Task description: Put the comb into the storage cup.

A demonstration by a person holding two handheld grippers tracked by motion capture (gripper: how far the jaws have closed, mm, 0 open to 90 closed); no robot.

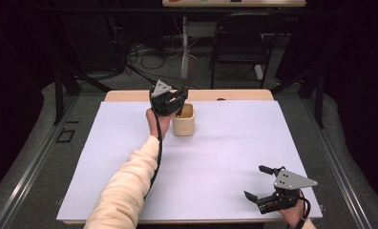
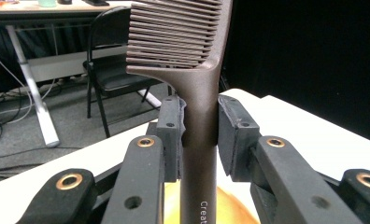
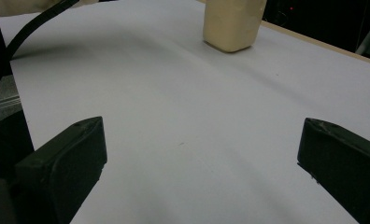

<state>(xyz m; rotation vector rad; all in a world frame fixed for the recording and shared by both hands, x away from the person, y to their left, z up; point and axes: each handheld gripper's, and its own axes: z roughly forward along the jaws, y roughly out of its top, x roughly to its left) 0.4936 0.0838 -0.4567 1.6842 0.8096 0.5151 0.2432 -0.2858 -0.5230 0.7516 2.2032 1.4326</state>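
1. The worktop [image 1: 225, 162], covered in white, carries one wooden cup [image 1: 183, 120], directly under the left gripper [image 1: 173, 102].
2. The left gripper has its fingers [image 2: 170, 135] clamped on the handle of a brown comb [image 2: 199, 121]; the teeth rise above the fingers, the handle's lower end runs down below them into the cup.
3. The right gripper [image 1: 263, 188] rests well apart, its fingers [image 3: 66, 158] spread wide with nothing between them.
4. The step looks like standing the comb in the cup; next comes lowering and letting go.
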